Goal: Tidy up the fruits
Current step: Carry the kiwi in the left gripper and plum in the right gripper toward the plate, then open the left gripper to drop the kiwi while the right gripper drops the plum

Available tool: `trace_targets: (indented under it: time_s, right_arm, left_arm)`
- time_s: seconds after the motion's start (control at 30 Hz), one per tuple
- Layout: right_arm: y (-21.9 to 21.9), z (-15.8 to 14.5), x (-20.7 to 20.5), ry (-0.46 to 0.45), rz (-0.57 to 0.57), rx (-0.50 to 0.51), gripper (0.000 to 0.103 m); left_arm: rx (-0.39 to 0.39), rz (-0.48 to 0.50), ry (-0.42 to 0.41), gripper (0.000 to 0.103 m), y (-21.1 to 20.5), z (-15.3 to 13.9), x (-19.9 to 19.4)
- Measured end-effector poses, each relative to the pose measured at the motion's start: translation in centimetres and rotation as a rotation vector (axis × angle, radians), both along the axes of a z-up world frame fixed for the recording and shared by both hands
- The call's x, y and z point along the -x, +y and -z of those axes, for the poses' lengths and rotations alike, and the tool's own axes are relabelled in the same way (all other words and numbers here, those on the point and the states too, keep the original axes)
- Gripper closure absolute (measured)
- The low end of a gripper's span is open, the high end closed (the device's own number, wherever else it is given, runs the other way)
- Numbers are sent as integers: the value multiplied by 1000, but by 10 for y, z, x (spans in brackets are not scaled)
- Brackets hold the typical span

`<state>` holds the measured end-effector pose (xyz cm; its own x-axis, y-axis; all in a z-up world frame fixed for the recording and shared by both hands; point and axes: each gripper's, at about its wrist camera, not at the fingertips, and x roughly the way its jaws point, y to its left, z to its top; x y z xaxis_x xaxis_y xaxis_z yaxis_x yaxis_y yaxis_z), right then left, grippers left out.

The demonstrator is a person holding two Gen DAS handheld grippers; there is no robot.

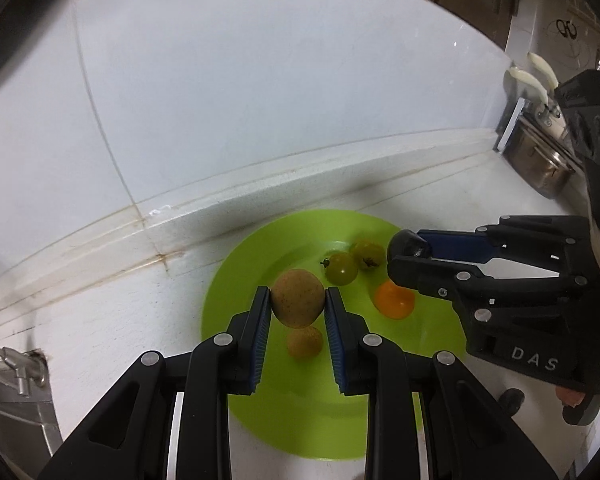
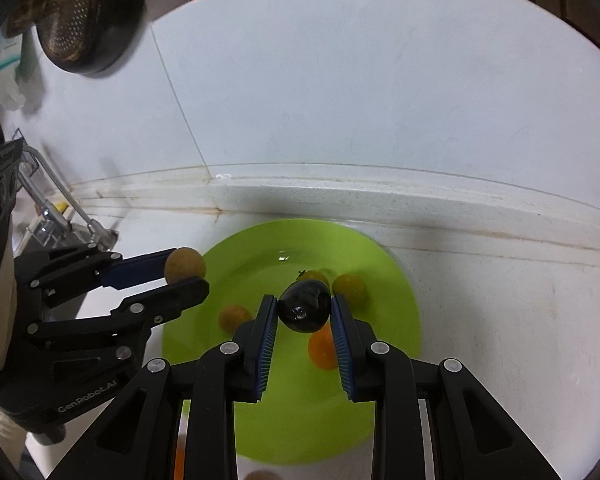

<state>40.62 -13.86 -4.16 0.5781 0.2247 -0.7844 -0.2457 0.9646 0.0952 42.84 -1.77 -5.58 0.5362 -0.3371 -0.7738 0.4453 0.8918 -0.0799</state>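
A green plate [image 1: 236,280] lies on the white counter; it also shows in the right wrist view [image 2: 392,280]. My left gripper [image 1: 298,300] is shut on a brown round fruit [image 1: 297,298] above the plate's left side; the same fruit shows in the right wrist view [image 2: 185,264]. My right gripper [image 2: 305,308] is shut on a black fruit [image 2: 305,306], seen in the left wrist view [image 1: 407,242] over the plate's right side. On the plate lie a small brown fruit [image 1: 305,342], two greenish tomatoes [image 1: 341,267], and an orange fruit [image 1: 394,300].
A raised white ledge and tiled wall [image 1: 260,120] run behind the plate. A steel pot with utensils [image 1: 540,160] stands at the back right. A sink edge with a tap fitting [image 1: 20,364] is at the left. A dark strainer [image 2: 76,12] hangs at upper left.
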Motion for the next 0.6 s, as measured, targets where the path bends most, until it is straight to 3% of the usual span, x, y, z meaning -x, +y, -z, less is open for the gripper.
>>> trace_targets:
  time_s: [0.3,0.43,0.6]
  right_arm:
    - [3,13,-13,23,-6,19,74]
    - [4,15,-12,17,3,28,74]
    - [1,14,-8,3,20,29,68]
  left_arm:
    - [-23,5,32,76,-8,12,-14]
    - [-28,14,30,65,-9,11,-14]
    - [-33,-2,30,63,-6,7,-9]
